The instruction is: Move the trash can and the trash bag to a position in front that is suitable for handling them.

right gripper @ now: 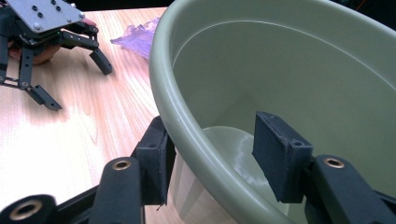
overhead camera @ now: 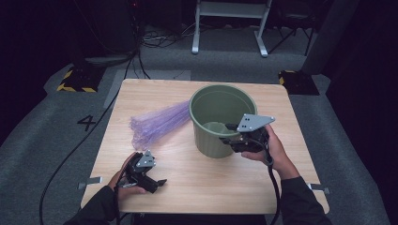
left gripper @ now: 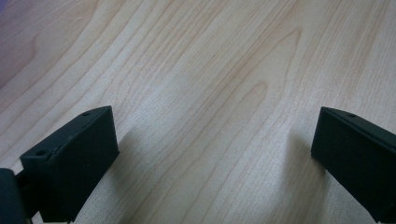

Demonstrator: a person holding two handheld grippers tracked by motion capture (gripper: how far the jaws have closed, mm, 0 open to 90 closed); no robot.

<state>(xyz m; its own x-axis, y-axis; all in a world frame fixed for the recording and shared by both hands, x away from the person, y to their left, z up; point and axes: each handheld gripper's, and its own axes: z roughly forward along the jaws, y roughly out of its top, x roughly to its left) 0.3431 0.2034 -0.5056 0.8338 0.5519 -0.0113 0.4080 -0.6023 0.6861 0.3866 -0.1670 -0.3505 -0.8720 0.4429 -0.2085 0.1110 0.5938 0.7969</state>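
1 round olive-green plastic bucket (overhead camera: 220,119) stands upright near the middle of the light wooden tabletop (overhead camera: 202,183). 1 crumpled translucent purple plastic bag (overhead camera: 157,123) lies just left of it, its far end touching the bucket's wall. The right gripper (right gripper: 212,156) straddles the bucket's near rim, 1 jaw outside the wall and 1 inside; the jaws stand partly apart, and a gap shows between the inner pad and the wall. The left gripper (overhead camera: 157,183) rests low over bare tabletop near the front-left, jaws wide apart with nothing between them, well apart from the bucket. On the grey floor left of the tabletop a painted "4" (overhead camera: 87,123) reads clearly. 2 yellow-and-black striped blocks (overhead camera: 76,79) sit beyond the far corners.
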